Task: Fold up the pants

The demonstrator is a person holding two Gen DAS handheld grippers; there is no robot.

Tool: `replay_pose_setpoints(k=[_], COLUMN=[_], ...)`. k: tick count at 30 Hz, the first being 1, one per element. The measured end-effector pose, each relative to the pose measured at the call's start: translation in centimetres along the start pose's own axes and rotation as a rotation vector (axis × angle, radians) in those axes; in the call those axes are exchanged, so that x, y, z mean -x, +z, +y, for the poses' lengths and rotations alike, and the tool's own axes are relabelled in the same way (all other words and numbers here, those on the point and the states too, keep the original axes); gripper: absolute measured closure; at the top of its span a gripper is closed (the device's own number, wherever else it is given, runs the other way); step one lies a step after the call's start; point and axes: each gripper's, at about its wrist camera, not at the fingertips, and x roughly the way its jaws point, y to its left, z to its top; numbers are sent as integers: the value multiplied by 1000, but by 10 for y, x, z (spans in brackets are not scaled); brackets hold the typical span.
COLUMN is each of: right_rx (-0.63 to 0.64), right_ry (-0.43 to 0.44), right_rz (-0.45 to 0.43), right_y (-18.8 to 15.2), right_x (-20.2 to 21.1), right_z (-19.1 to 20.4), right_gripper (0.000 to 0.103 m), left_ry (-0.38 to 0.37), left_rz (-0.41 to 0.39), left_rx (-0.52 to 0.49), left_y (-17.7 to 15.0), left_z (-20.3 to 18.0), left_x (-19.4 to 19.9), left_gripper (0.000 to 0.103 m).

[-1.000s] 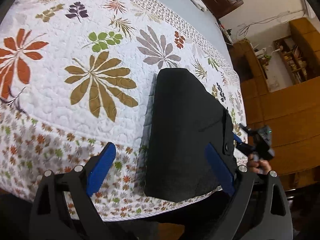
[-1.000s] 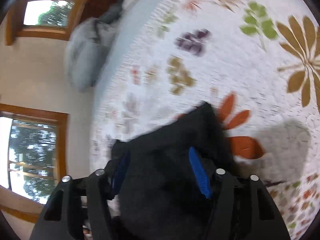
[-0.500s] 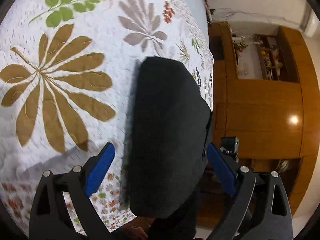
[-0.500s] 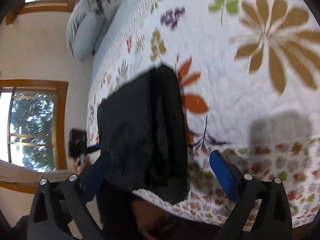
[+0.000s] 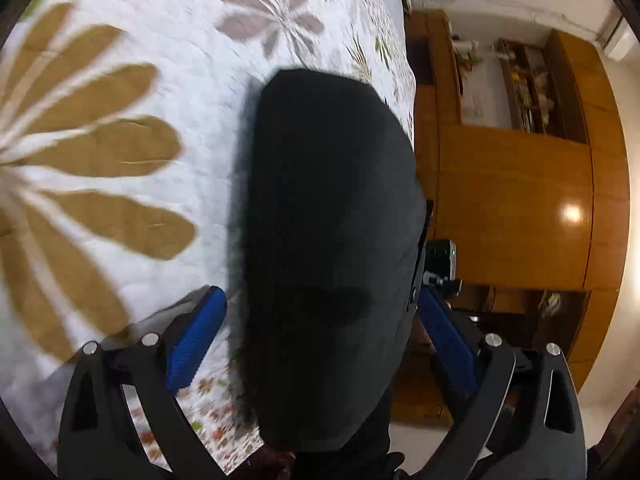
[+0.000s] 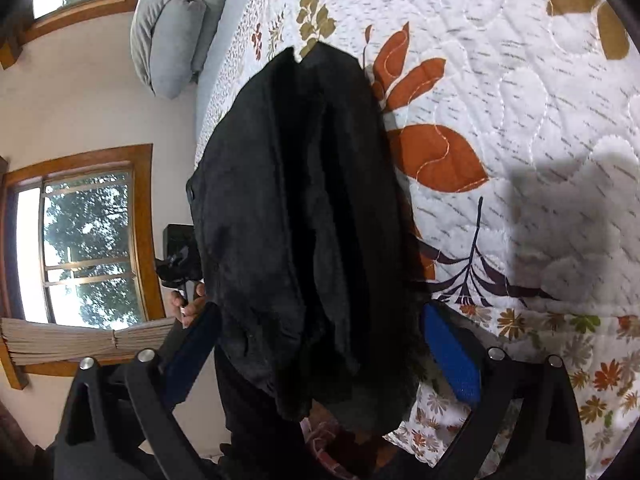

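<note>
The black pants (image 5: 328,248) lie folded into a compact bundle at the edge of the floral quilt (image 5: 120,120). My left gripper (image 5: 320,320) is open, its blue fingers (image 5: 196,336) on either side of the bundle's near end, not closed on it. In the right wrist view the pants (image 6: 296,220) show thick stacked layers. My right gripper (image 6: 320,344) is open, its fingers (image 6: 452,356) straddling that end. Each view shows the other gripper past the bundle: the right one (image 5: 440,260) and the left one (image 6: 180,256).
The quilt (image 6: 520,100) covers a bed. Grey pillows (image 6: 172,28) lie at its head. A wooden cabinet (image 5: 512,200) stands beyond one side and a window (image 6: 80,232) beyond the other. The person's body is close below the bundle.
My right gripper has let go of the pants and opened wide. Both grippers have moved closer and lower at the two ends of the bundle.
</note>
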Motion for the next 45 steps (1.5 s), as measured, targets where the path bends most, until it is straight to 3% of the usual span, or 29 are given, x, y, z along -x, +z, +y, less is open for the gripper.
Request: replay_pose_setpoints(k=[5,16,22,23,24,26,27,28,30,34,45], right_rx=[-9,8,7,12,20,28,40,41,36,53,123], right_ry=[2,8,-23,-34,-44,-68,-72,-67,-50,-36,-33], right_rz=[11,71,96,100,104,102,101,102,89,59,39], right_y=[1,17,22,22,22,20,19,18,17,12,18], right_x=[0,-31,-44,-45,-46,-48,-49,-50,-50,-45,-42], right_z=[-3,7,11,12,14,17,21,22,23,28,75], right_gripper=[4,3,3,3,3,3,7,21,38,57,66], left_ry=[-22,-18,88,114,127,123,114,111,114,122,160], left_rz=[48,92,99,87,87,70,62,49,23,-6,-30], left_rx=[-22,-73,-123,-131,-140,-127,-121,-113,-107,-126,-147], left_y=[9,8,4,3,2,1,0,-1,-4,-8,-2], left_z=[-4,-13,-24,-27,-29,-28,-27,-27,-28,-37,-54], left_x=[-27,-48,-63,-64,-65,-62,-61,-60,-57,-54,-32], left_gripper=[7,4,5,8,23,38,46,53,61,70,74])
